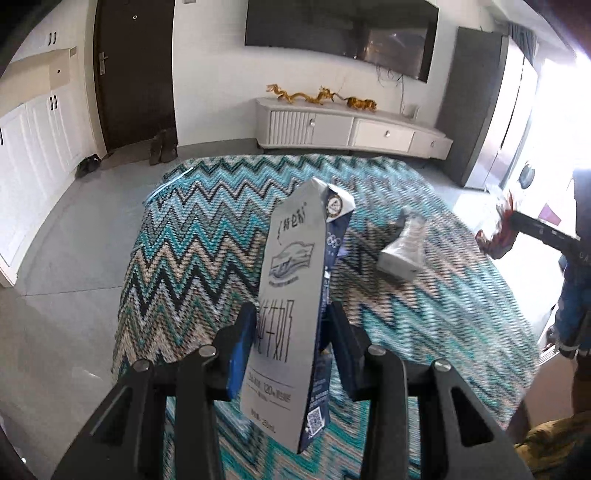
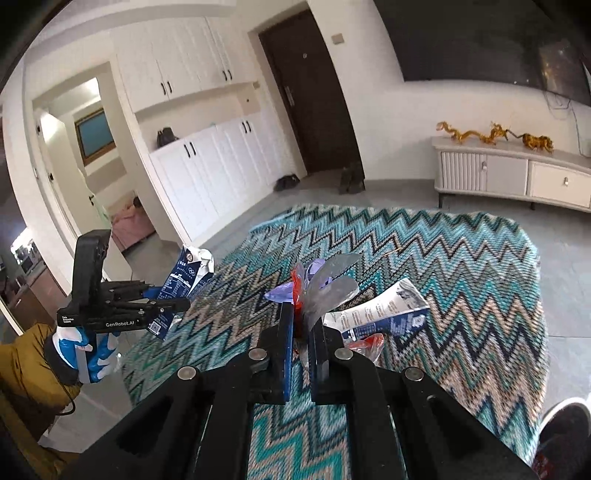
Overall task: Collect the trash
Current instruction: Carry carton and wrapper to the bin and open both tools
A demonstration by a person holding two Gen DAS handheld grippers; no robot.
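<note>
My left gripper (image 1: 291, 325) is shut on a flattened grey and navy milk carton (image 1: 291, 280) and holds it upright above the zigzag rug (image 1: 192, 251). That gripper with the carton (image 2: 184, 275) also shows in the right wrist view (image 2: 147, 295) at the left. My right gripper (image 2: 303, 332) is shut on a crumpled red and clear plastic wrapper (image 2: 314, 288). A second crushed milk carton (image 1: 402, 247) lies on the rug; in the right wrist view it (image 2: 388, 314) lies just right of my right gripper. The right gripper with the wrapper shows at the right edge (image 1: 498, 236).
A white TV cabinet (image 1: 351, 129) with gold dragon figures (image 1: 317, 96) stands against the far wall under a wall TV (image 1: 340, 33). A dark door (image 1: 136, 74) and white cupboards (image 1: 33, 147) are at the left. Shoes (image 1: 162, 147) sit by the door. Grey floor tiles surround the rug.
</note>
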